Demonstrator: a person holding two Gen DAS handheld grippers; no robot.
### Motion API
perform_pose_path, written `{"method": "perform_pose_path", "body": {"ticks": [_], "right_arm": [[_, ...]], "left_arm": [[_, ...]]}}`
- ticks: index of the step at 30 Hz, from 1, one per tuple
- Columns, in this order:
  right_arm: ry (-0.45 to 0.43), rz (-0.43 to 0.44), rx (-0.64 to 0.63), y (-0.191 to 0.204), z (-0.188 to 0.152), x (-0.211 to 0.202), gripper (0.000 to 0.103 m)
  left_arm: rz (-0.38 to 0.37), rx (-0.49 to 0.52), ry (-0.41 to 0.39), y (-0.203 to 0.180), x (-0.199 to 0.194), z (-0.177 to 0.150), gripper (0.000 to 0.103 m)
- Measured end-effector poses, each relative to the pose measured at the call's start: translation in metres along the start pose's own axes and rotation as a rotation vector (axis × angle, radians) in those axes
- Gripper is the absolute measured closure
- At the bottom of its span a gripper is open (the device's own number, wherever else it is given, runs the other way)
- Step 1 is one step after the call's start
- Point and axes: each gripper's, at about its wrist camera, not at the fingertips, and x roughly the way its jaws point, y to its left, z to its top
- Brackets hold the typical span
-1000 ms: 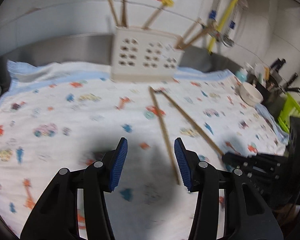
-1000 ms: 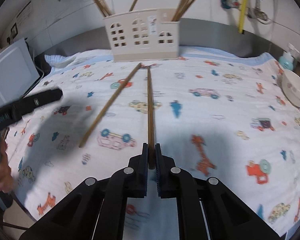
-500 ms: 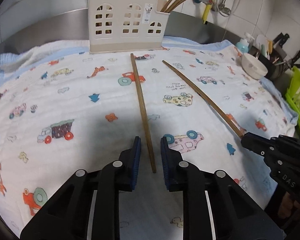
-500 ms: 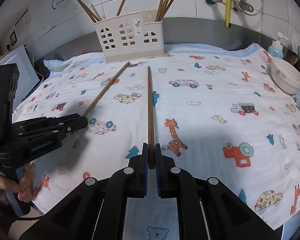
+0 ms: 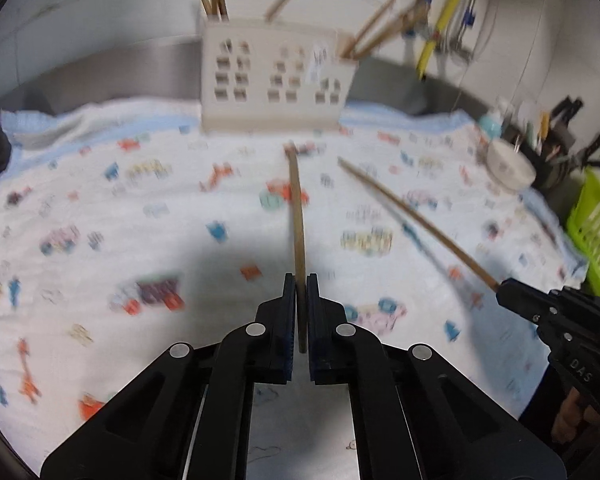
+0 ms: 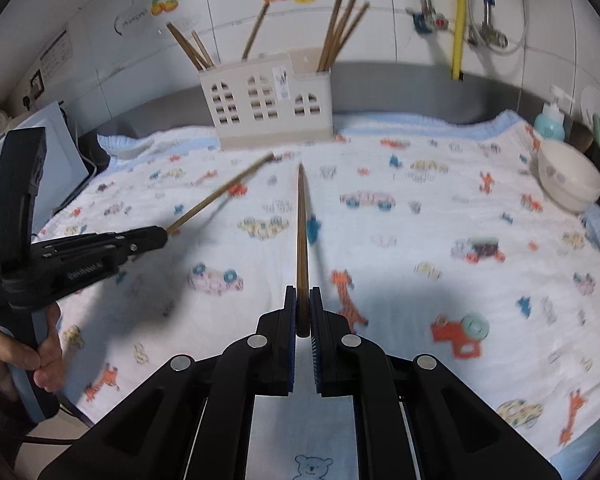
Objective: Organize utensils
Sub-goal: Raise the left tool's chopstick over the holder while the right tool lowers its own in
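Note:
My left gripper is shut on a brown chopstick that points at the beige utensil holder. My right gripper is shut on a second chopstick, held above the printed cloth and aimed at the holder. Each gripper shows in the other's view: the right one with its chopstick, the left one with its chopstick. The holder has several chopsticks standing in its compartments.
A white bowl sits at the cloth's right edge, with a soap bottle behind it. A green basket is at the far right. A white appliance stands at the left. Pipes and a yellow hose hang on the tiled wall.
My left gripper closed from open onto the chopstick lying on the cloth and lifted it. My right gripper kept its chopstick and raised it off the cloth.

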Motion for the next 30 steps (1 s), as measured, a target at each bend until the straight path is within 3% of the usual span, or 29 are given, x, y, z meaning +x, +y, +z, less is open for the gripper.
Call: {"method": "perform_pose_path", "body": {"ticks": [6, 10, 21, 30], "right_arm": [[-0.107, 0.020, -0.032, 0.003, 0.038, -0.031, 0.096], [-0.147, 0.048, -0.050, 0.003, 0.062, -0.043, 0.096], [-0.180, 0.111, -0.114, 0.004, 0.133, -0.050, 0.097], [-0.279, 0.076, -0.165, 0.004, 0.216, -0.062, 0.097]], "left_arm": [[-0.033, -0.008, -0.171, 0.004, -0.044, 0.037, 0.100], [-0.049, 0.005, -0.234, 0.004, -0.056, 0.055, 0.100], [-0.075, 0.045, -0.268, 0.002, -0.057, 0.090, 0.100], [-0.065, 0.068, -0.269, 0.009, -0.053, 0.143, 0.100]]}}
